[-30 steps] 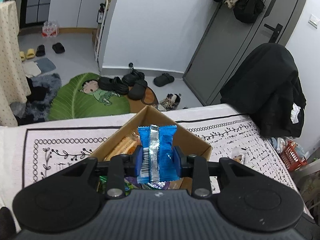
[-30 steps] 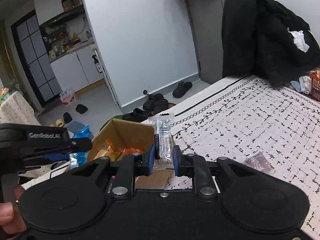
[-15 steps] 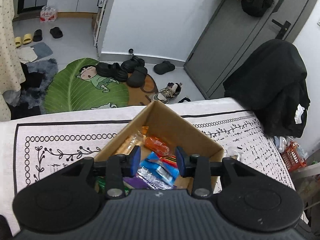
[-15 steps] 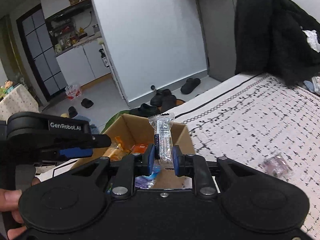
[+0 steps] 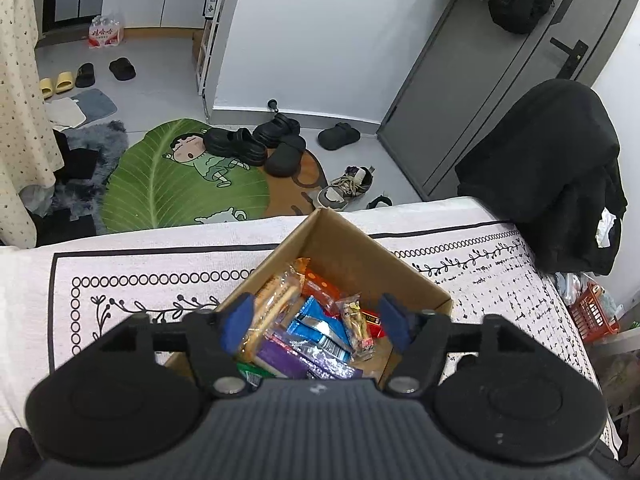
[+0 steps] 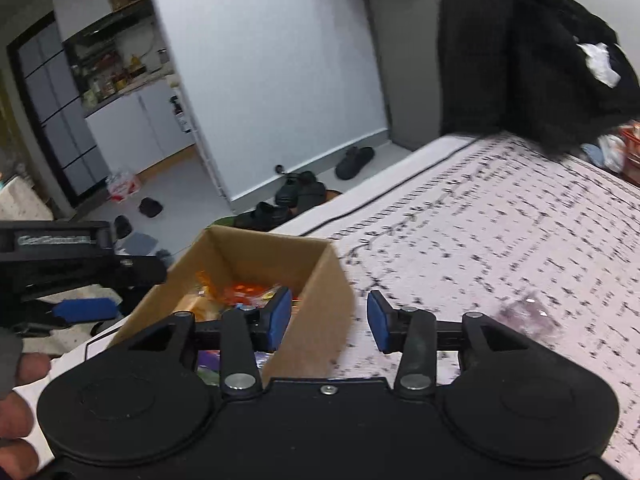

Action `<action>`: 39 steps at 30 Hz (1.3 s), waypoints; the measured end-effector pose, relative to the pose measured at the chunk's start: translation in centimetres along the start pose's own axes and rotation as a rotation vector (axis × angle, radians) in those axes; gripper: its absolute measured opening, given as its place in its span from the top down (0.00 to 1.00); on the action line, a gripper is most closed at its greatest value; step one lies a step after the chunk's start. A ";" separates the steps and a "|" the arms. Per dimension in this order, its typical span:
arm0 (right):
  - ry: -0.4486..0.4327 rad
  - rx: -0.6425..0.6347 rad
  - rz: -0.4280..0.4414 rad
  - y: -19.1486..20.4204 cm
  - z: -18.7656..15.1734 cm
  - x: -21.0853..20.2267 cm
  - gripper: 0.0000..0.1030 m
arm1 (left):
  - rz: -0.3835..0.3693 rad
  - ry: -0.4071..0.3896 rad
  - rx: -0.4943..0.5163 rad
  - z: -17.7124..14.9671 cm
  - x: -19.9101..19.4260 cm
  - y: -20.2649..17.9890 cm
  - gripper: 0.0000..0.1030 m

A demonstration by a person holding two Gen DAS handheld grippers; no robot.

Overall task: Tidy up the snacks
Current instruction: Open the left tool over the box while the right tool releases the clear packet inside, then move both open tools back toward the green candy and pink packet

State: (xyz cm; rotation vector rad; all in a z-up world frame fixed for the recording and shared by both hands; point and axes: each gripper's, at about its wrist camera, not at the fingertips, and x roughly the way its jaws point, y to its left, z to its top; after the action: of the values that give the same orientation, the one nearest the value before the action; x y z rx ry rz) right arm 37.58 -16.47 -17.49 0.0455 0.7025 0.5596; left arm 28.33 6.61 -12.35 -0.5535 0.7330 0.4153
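While both grippers hang over the cardboard box (image 5: 404, 276), neither carries anything: the left gripper (image 5: 314, 322) has its blue pads spread wide with nothing between them, and the right gripper (image 6: 327, 322) is likewise parted and empty.

Item, cardboard box: open-topped, standing on the patterned tablecloth (image 5: 132, 284) near the table's far edge, one corner pointing toward that edge.

Item, contents: a clear-wrapped biscuit pack (image 5: 272, 308), an orange packet (image 5: 320, 286), a blue wrapper (image 5: 316, 326), a purple bar (image 5: 280, 360), a small clear-wrapped snack (image 5: 356, 326), a green wrapper at the near wall. All lie loosely heaped inside.

Item, loose snack: a small clear packet (image 6: 528, 314), blurred, lying on the cloth well to the right of the box, just beyond the right gripper's outer finger.

Step in hand, as judged: fetching that remaining packet. To do it well, the right gripper should swing clear of the box wall, which sits just under its inner pad (image 6: 278, 318), descend with fingers straddling the packet's narrow width, and close gently, since thin film may slide or crumple. The left gripper should lift away so the box mouth is free.
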 end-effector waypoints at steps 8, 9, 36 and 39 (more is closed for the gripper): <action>0.001 0.083 -0.067 -4.3 0.1 -1.5 0.46 | 0.003 -0.013 0.032 -0.4 -0.9 -1.6 0.19; 0.002 0.092 -0.069 -4.8 0.1 -1.6 0.46 | -0.001 -0.014 0.035 -0.5 -0.9 -1.8 0.18; -0.021 0.239 -0.096 -14.6 -1.7 -6.1 0.33 | -0.119 0.028 0.171 -6.5 -1.1 -11.0 0.13; -0.010 0.235 -0.088 -15.0 -2.1 -6.2 0.33 | -0.129 0.031 0.177 -7.2 -0.8 -11.7 0.13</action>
State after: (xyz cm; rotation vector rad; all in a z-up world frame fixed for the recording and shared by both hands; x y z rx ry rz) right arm 39.50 -32.65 -18.73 0.2351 0.7547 0.3909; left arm 30.32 -6.97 -12.37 -0.4387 0.7511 0.2201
